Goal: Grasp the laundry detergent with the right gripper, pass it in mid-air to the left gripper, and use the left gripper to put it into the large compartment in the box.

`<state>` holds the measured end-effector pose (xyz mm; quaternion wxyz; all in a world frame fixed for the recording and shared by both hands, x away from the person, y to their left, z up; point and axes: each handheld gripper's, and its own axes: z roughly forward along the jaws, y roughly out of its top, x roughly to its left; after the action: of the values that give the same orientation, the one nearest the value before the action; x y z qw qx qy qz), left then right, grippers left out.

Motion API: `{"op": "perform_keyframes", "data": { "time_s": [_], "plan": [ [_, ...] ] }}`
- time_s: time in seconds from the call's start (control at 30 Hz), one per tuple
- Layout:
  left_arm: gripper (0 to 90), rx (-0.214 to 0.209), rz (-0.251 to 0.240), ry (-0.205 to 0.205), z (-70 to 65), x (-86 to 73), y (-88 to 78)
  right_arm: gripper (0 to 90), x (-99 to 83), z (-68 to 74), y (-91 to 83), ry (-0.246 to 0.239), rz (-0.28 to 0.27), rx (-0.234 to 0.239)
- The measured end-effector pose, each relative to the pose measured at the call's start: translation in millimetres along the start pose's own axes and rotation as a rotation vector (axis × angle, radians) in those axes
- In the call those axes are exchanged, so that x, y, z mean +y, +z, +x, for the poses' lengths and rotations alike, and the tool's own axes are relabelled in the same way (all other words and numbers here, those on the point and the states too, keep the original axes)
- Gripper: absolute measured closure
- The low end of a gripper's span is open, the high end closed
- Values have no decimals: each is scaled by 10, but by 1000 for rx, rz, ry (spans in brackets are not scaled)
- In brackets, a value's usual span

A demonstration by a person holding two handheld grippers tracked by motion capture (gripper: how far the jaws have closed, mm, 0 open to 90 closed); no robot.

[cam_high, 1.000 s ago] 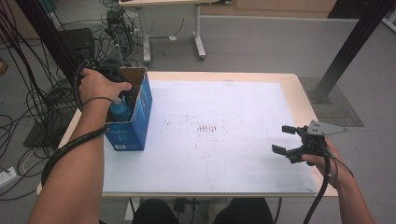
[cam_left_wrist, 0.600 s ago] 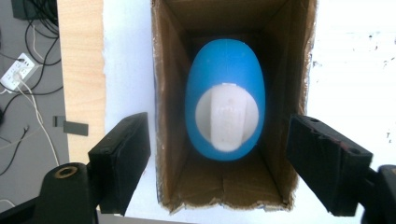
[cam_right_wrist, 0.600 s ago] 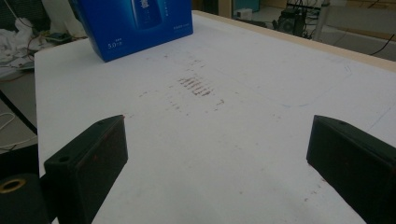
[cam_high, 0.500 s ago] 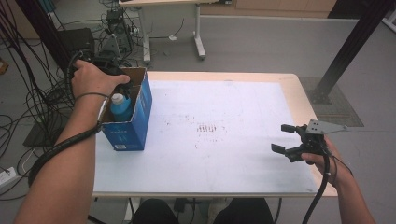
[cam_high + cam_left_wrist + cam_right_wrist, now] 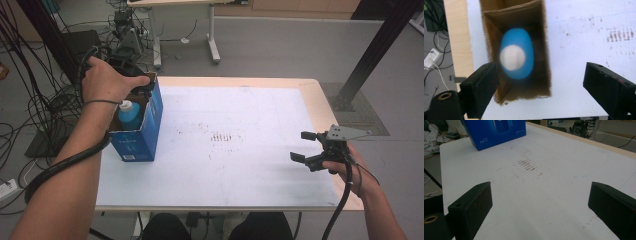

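Note:
An open-topped blue cardboard box (image 5: 145, 131) stands at the table's left edge; its blue side (image 5: 496, 131) faces the right gripper view. Inside stands a blue bottle with a white cap (image 5: 129, 114), seen from above as the bottle (image 5: 517, 57) in the left gripper view. My left gripper (image 5: 546, 92) hangs over the box (image 5: 519, 82), pointing down; its jaws have just been opening and stand wide apart, clear of the bottle. In the high view the hand covers most of the left gripper (image 5: 131, 74). My right gripper (image 5: 303, 146) hovers open at the table's right, nothing between its jaws (image 5: 540, 210).
The table wears a white sheet (image 5: 240, 150) with faint brown marks (image 5: 222, 137) in the middle. Cables (image 5: 37, 105) and stands crowd the floor to the left and behind. A black post base (image 5: 352, 102) stands off the right corner.
The left hand has risen out of the box and drawn back toward its far end, leaving the bottle standing inside. The right gripper has stayed in place.

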<state>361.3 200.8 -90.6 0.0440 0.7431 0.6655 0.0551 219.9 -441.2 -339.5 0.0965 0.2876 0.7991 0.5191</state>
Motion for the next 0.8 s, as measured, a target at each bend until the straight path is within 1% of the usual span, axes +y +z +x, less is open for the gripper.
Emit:
{"op": "perform_keyframes", "data": {
  "time_s": [0.03,0.1,0.17,0.27,0.3,0.33,0.43,0.47,0.5,0.53,0.57,0.6,0.63,0.67,0.73,0.77,0.8],
  "plan": [
    [119,-4,-6,15,-42,-13,-10,53,11,3,0,1,5,-3],
    [116,-6,-8,21,-60,-16,-12,53,22,4,1,2,11,-4],
    [112,-10,-8,34,-106,-20,-16,54,45,14,-3,7,21,-15],
    [106,-25,-25,52,-176,-49,-27,55,48,18,-11,16,20,-25],
    [104,-27,-27,64,-206,-57,-26,55,51,18,-12,18,22,-28],
    [103,-27,-27,64,-206,-57,-26,55,51,18,-12,18,22,-28],
    [89,-36,-25,99,-325,-77,-14,55,67,29,-12,29,33,-42],
    [86,-36,-25,99,-325,-77,-14,55,67,29,-12,29,33,-42],
    [83,-41,-29,115,-380,-90,-1,55,71,36,-8,35,34,-51],
    [81,-41,-29,115,-380,-90,-1,55,71,36,-8,35,34,-51],
    [81,-45,-31,138,-446,-103,19,56,80,42,-3,39,38,-56],
    [80,-45,-31,138,-446,-103,19,56,80,42,-3,39,38,-56],
    [79,-49,-34,159,-510,-119,45,56,90,51,4,39,44,-64],
    [76,-49,-34,159,-510,-119,45,56,101,56,9,42,49,-67],
    [75,-53,-33,177,-569,-129,81,57,112,61,15,42,52,-71],
    [74,-57,-31,194,-632,-142,126,57,127,66,22,45,57,-74],
    [74,-57,-31,194,-632,-142,126,57,127,66,22,45,57,-74]
  ]
}}
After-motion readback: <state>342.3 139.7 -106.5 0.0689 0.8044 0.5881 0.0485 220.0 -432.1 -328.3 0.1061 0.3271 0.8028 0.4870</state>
